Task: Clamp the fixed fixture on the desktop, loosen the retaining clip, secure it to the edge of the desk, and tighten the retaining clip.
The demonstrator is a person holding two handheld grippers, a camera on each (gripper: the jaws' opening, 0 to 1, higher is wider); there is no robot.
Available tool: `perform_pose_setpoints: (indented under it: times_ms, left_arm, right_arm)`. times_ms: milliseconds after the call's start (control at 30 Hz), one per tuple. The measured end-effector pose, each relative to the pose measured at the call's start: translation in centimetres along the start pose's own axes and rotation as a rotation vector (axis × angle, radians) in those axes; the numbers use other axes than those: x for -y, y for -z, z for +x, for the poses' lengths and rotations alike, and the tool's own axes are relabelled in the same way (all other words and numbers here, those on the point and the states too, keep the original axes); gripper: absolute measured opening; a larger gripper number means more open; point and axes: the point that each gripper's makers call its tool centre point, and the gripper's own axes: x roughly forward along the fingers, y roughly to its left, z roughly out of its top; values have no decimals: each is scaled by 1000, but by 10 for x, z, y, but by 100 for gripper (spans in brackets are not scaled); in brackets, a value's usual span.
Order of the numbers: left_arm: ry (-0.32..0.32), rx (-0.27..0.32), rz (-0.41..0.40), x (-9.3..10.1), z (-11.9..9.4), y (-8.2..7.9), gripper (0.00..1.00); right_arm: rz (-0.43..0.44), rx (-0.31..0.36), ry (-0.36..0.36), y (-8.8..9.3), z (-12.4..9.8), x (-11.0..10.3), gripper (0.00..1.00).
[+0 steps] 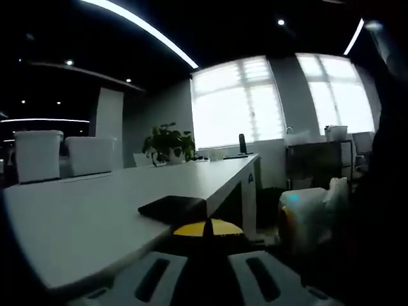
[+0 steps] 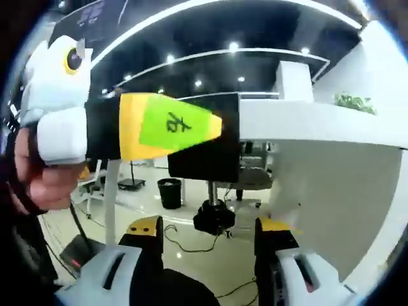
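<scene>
Black plate of the fixture (image 1: 172, 208) sits flat on the white desk (image 1: 95, 210), right at the desk's near edge, w/ the rest of the fixture hanging below. In the right gripper view we see that lower part as a black block (image 2: 204, 150) tucked under the desk edge (image 2: 319, 124), and a knobbed screw (image 2: 213, 213) dropping straight down from it, which we take for the retaining clip.

The left gripper (image 2: 159, 127) comes into that view from the left, yellow-green nose pushed up against the block's side; a hand (image 2: 44, 172) holds its white body. Whether it actually pinches the fixture we can't tell: the fingertips are hidden against the black. In the left gripper view its own white jaws stand apart at the bottom, yellow tips (image 1: 207, 227) close in under the plate.

The right gripper (image 2: 210, 255) is open and holds nothing, jaws wide, knob showing in the gap but farther off.

What the next move turns on, imo: screw axis runs vertical, below the desk, straight ahead of the right gripper. Left is nearer the body, so it steadies; right goes for the knob.
</scene>
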Motion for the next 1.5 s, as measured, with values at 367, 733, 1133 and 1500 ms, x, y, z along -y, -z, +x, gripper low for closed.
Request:
perform_pose_setpoints:
  times_ms: [367,733,1133,1500]
  left_arm:
    - [5,11,-19,-2,-1,0,1]
    - [10,9,-17,-3,-2,-1,1]
    - [-10,-2,27,0,2,0,1]
    - [-4,7,20,1,2,0,1]
  right_arm:
    - [-72,-52,152,7,12,5,30]
    - [-149,-44,3,6,10,3,21]
    - [-264,-44,-560,7,10,-2,21]
    - [-264,-33,-781,13,18,-6,21]
